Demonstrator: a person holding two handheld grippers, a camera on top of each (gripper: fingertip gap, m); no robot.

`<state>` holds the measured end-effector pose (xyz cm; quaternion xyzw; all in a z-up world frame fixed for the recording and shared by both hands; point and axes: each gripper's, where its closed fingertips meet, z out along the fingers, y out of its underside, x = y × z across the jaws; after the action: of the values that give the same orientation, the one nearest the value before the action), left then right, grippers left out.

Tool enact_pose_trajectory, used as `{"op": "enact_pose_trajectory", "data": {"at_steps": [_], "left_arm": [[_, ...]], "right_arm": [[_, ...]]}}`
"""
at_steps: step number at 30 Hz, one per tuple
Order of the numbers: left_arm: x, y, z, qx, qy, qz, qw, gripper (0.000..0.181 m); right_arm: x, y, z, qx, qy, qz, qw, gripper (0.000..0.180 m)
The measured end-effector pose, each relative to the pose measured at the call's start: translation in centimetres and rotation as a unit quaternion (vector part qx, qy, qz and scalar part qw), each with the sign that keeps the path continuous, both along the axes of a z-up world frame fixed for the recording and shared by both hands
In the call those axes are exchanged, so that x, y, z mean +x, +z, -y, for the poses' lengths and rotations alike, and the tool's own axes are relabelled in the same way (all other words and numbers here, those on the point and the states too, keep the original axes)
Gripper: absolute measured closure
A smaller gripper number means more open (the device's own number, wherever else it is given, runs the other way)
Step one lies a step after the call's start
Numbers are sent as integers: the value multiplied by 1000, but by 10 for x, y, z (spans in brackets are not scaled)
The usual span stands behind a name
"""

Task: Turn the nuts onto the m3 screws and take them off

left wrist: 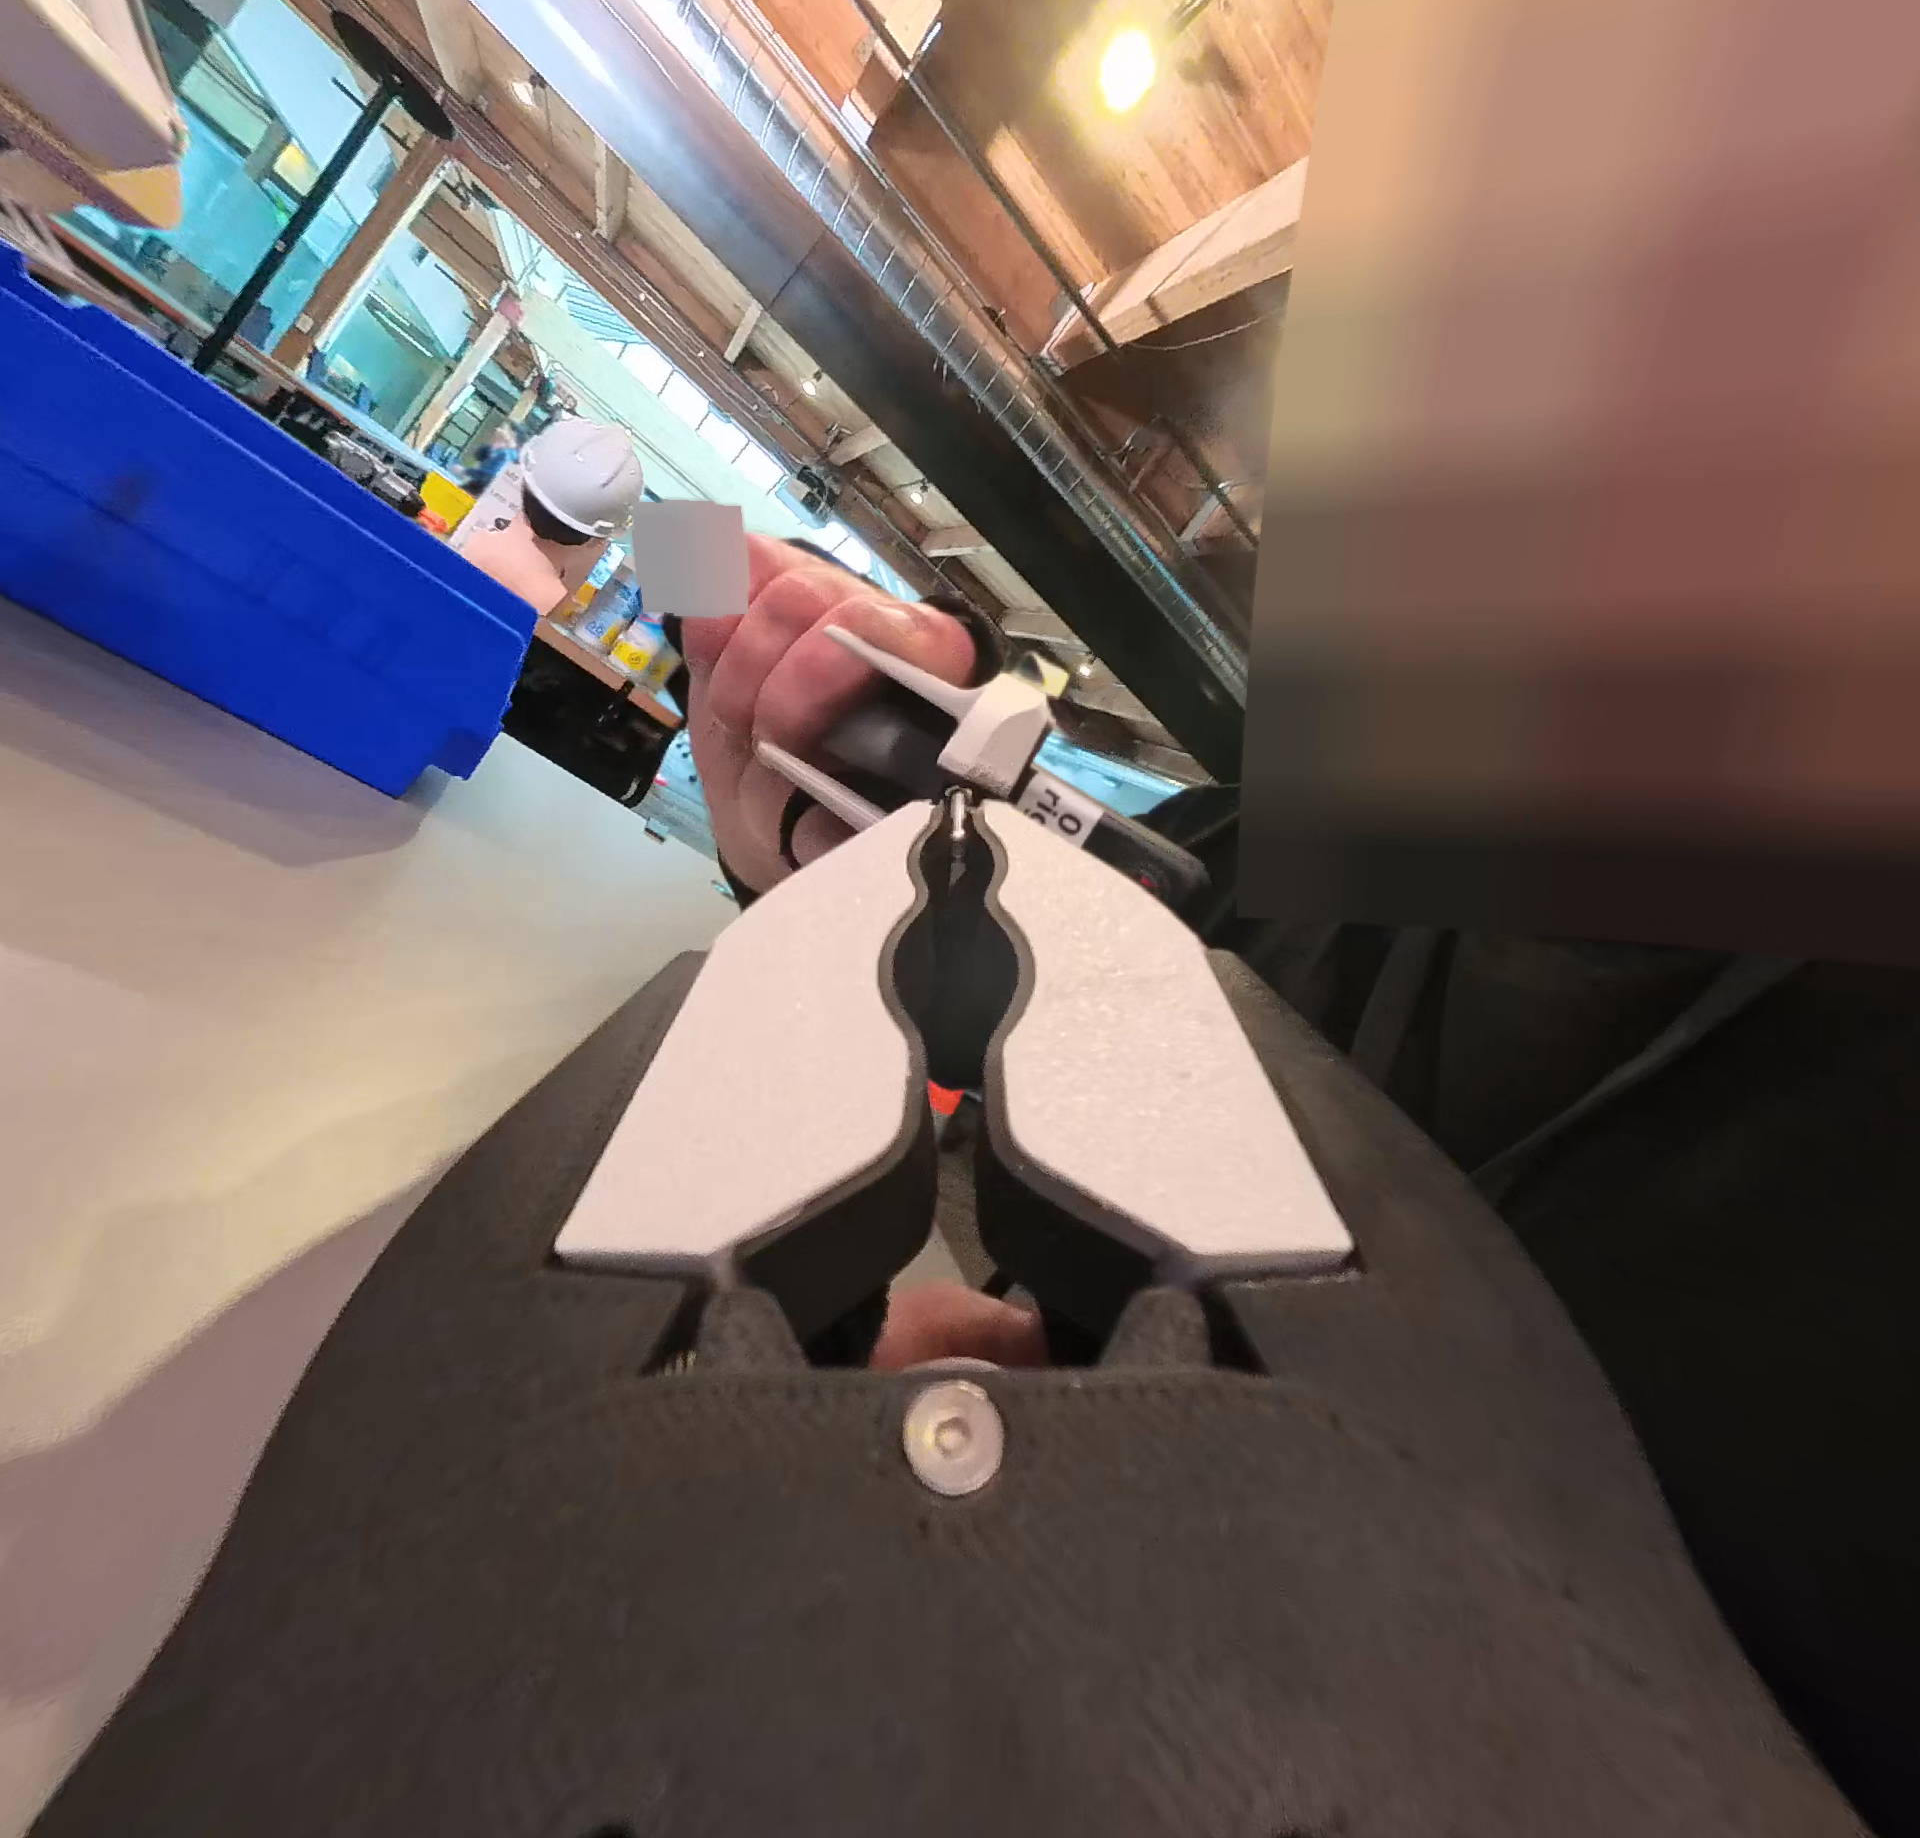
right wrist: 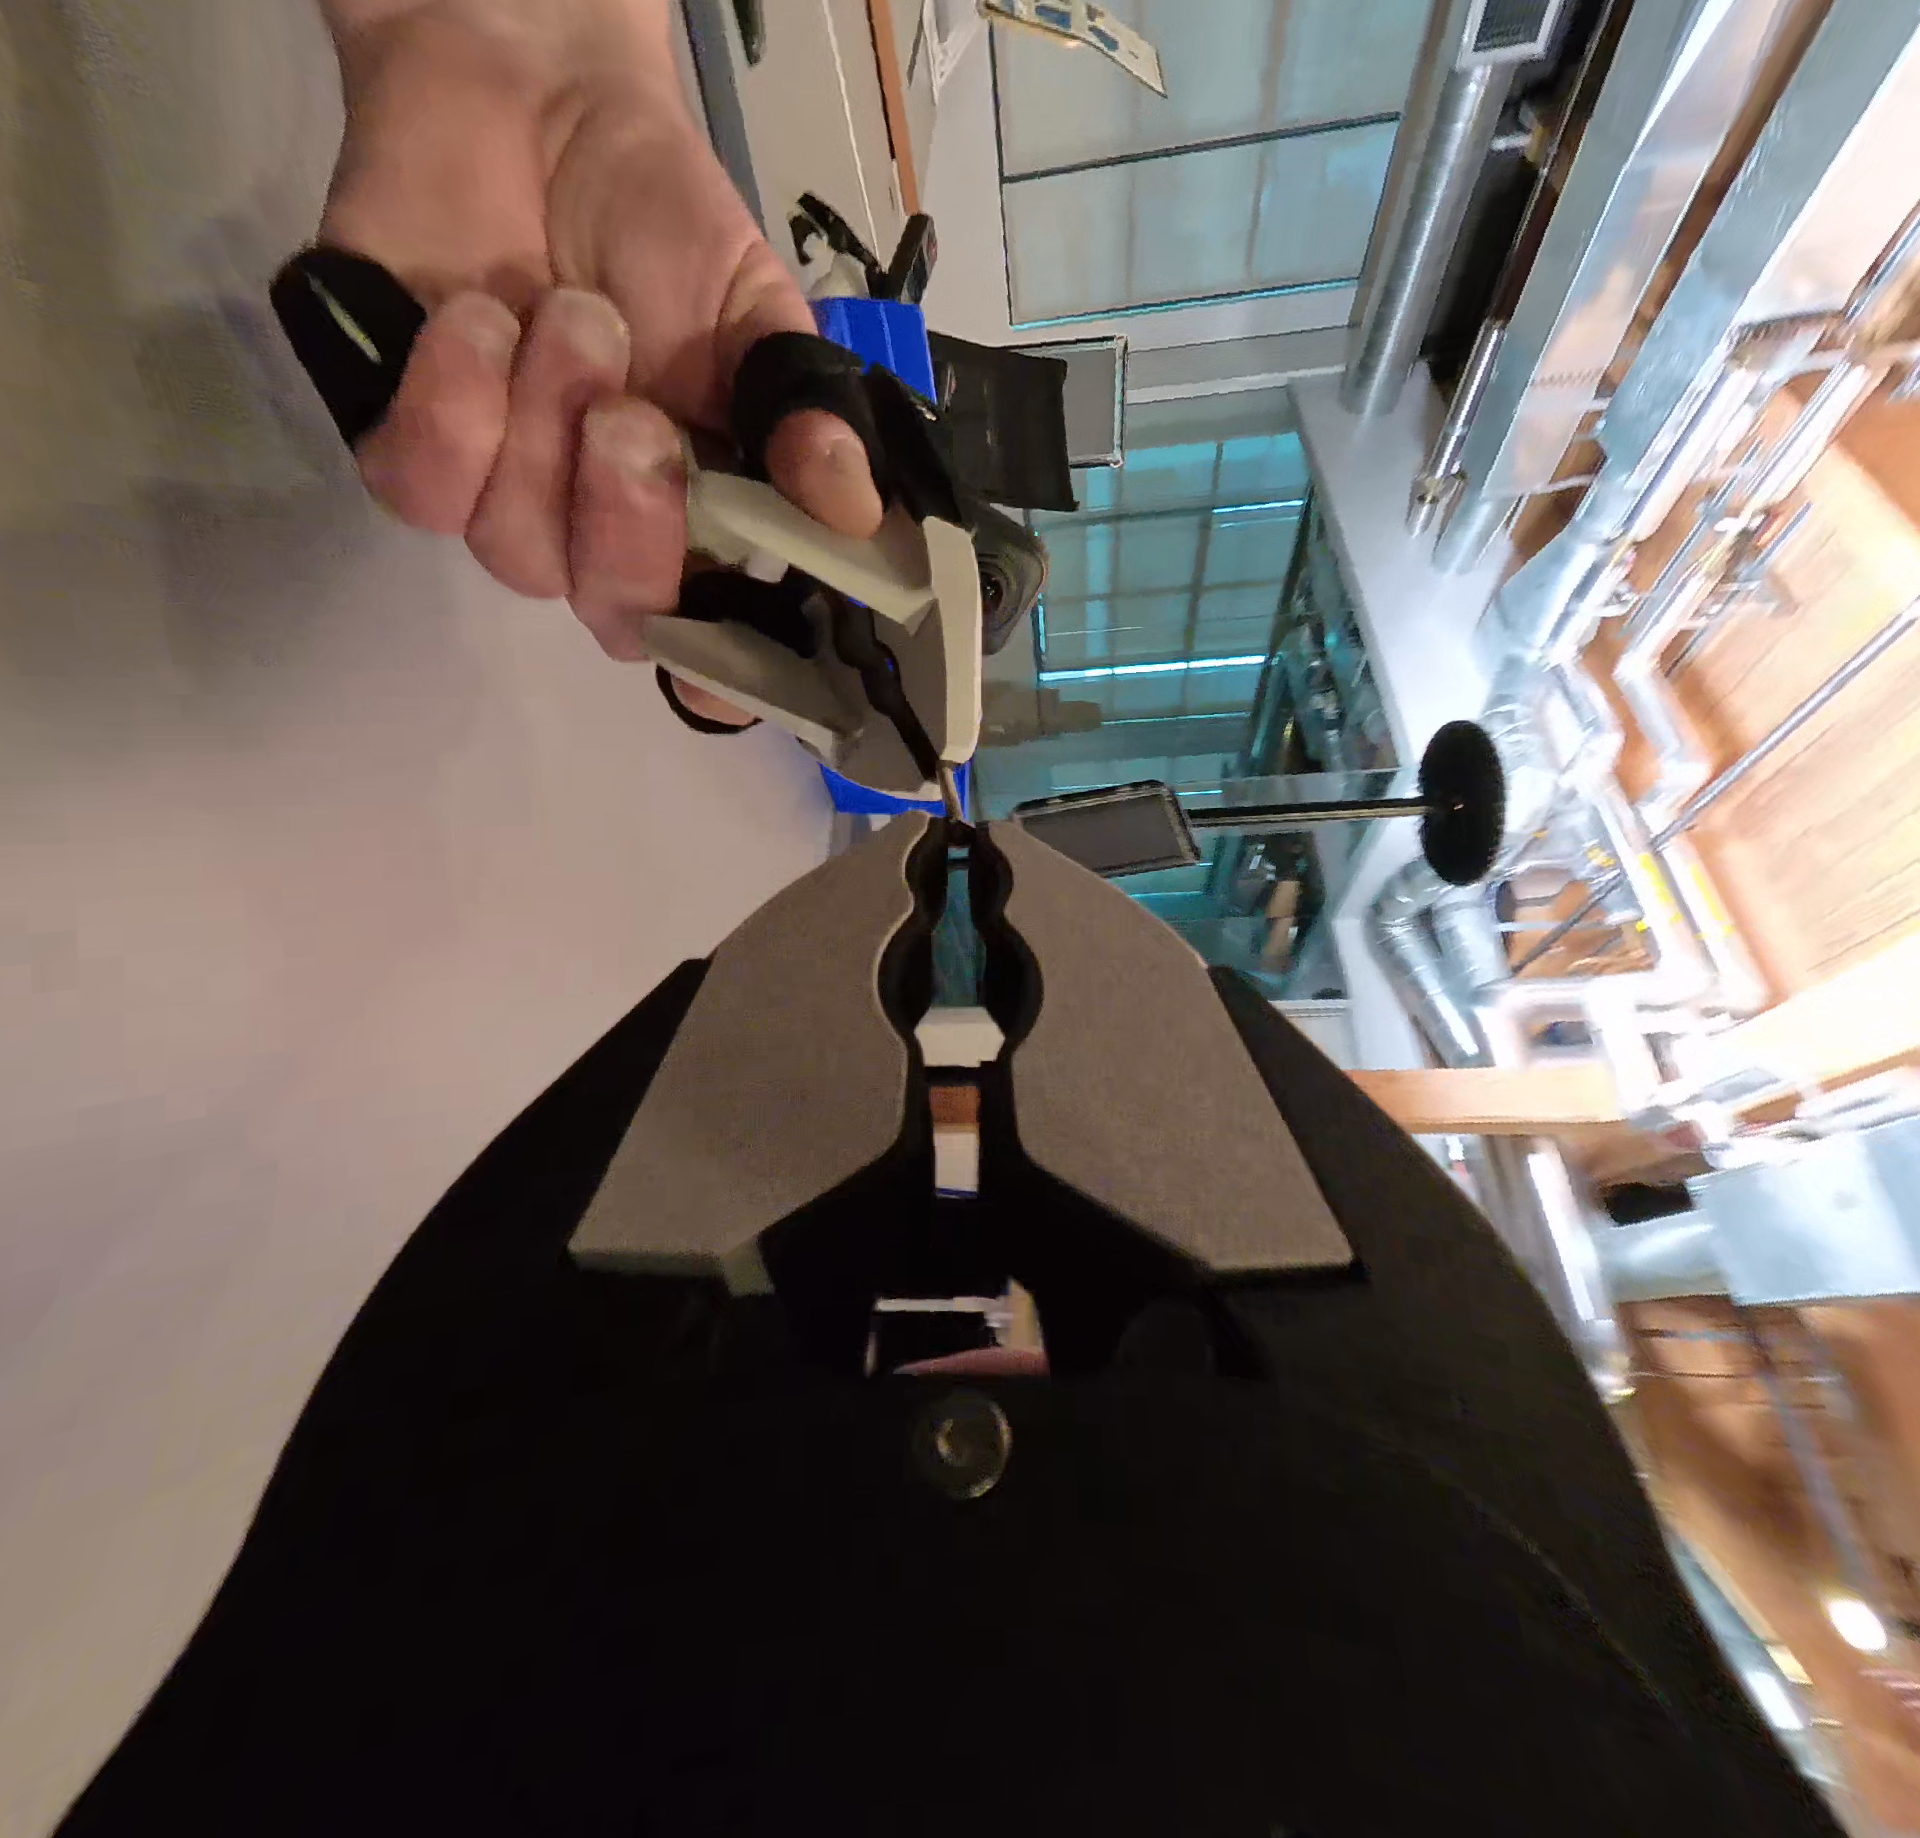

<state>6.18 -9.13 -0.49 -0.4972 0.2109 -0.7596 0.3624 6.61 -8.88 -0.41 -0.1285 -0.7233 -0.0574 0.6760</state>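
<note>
In the left wrist view my left gripper (left wrist: 957, 824) is shut on a small metal screw (left wrist: 957, 814), which sticks out past its fingertips. The right gripper (left wrist: 992, 734), held in a hand (left wrist: 790, 666), meets the screw's far end tip to tip. In the right wrist view my right gripper (right wrist: 956, 832) is nearly closed on a tiny piece at the end of the thin screw shaft (right wrist: 951, 786); I take it for the nut, but it is too small to make out. The left gripper (right wrist: 940, 749) holds the shaft from above, gripped by a hand (right wrist: 540, 334). Both are raised off the table.
A blue plastic bin (left wrist: 208, 541) stands on the white table (left wrist: 208, 1009) to the left. A person in a white hard hat (left wrist: 582, 479) is far behind. A black stand with a round base (right wrist: 1460, 801) is beyond the table (right wrist: 312, 905).
</note>
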Motion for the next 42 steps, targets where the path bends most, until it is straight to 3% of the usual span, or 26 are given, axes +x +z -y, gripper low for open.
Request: {"op": "enact_pose_trajectory", "data": {"at_steps": [2,5,6,8,12,15,19,24,30,32,35,39,42], "left_arm": [[0,0,0,-3,4,7,1000,178],[0,3,3,27,13,7,1000,174],[1,3,3,44,26,-6,999,164],[3,4,5,86,44,-31,995,154],[4,2,1,129,79,-65,986,152],[2,-2,-5,199,136,-117,963,151],[4,-4,-8,304,191,-189,914,155],[6,-1,-8,348,205,-209,891,169],[7,-2,-9,348,196,-223,889,178],[6,-3,-9,322,181,-215,904,178],[5,0,-9,249,147,-172,942,178],[3,4,-6,129,77,-88,985,178],[-5,5,-9,65,59,-34,996,178]], "right_arm": [[0,0,0,5,-1,5,1000,176],[0,0,-1,-100,16,-15,995,176],[0,-2,-2,-137,18,-17,990,175],[-1,-4,-2,-219,32,-27,975,175],[1,-5,-5,-348,56,-60,934,175],[3,-6,-8,-457,77,-68,883,175],[6,-5,-9,-595,121,-78,791,176],[5,-6,-8,-654,145,-81,738,175],[6,-6,-8,-667,152,-87,724,176],[6,-6,-8,-663,150,-88,728,176],[5,-4,-7,-624,138,-93,764,176],[5,0,-7,-437,77,-79,893,175],[11,6,-13,-313,39,-70,946,176]]}}
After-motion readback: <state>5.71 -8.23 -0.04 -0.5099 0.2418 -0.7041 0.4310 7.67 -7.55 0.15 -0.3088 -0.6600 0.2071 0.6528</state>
